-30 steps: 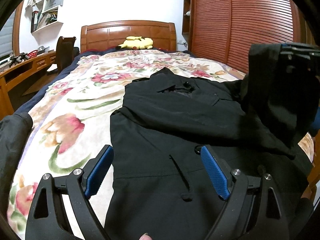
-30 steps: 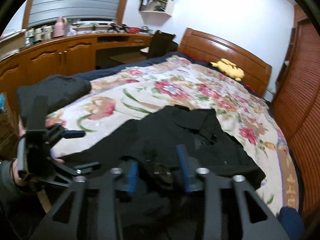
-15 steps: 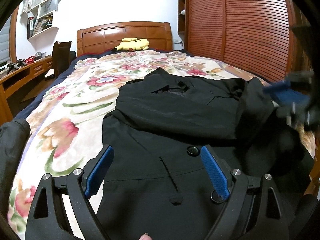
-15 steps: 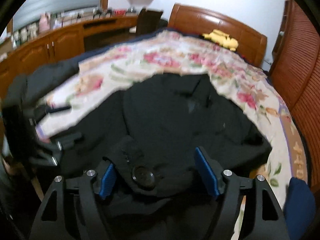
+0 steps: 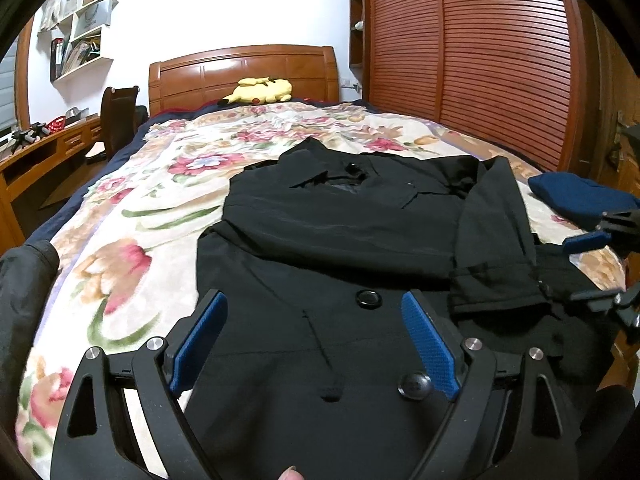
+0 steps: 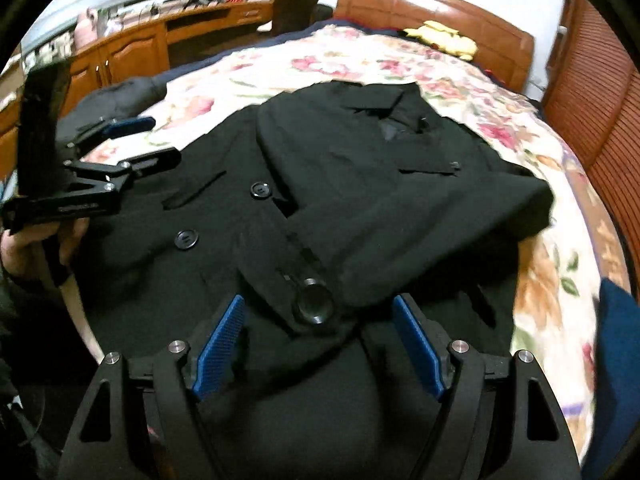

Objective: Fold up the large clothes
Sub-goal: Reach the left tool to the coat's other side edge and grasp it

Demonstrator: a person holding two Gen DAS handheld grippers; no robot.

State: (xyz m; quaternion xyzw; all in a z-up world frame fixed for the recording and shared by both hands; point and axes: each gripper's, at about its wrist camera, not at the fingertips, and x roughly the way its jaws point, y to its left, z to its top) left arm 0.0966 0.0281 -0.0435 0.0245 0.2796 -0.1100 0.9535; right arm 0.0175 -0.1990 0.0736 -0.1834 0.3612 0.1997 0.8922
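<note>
Bed point(image 5: 120, 216): covered by a floral quilt, with a wooden headboard point(image 5: 244, 68) at the far end and a slatted wooden wardrobe point(image 5: 480, 52) along its right side.
Black coat point(image 5: 340, 240): lies spread face up on the quilt, collar toward the headboard, filling the near half of the bed. 1 sleeve is folded across the chest from its left side; the other sleeve point(image 5: 496, 248) is folded inward from the right, its cuff resting on the front panel.
Dark jacket point(image 5: 24, 304): bunched at the bed's near left edge, apart from the coat.
Blue garment point(image 5: 580, 196): lies on the quilt at the right edge, just beyond the coat's shoulder.
Left tongs point(image 5: 314, 344): blue pads stand wide apart and low over the coat's lower front, gripping nothing; 2 buttons show near the right pad.
Right tongs point(image 6: 320, 344): the jaws have just been opening and now stand apart. The folded sleeve's cuff point(image 6: 288, 280) with its large button point(image 6: 314, 306) lies between the pads, yet neither pad presses on it.
Hand point(image 6: 28, 240): in the right wrist view it holds the left tongs' handle at the coat's left edge.
Yellow plush toy point(image 5: 260, 90): lies against the headboard, well apart from the coat.
</note>
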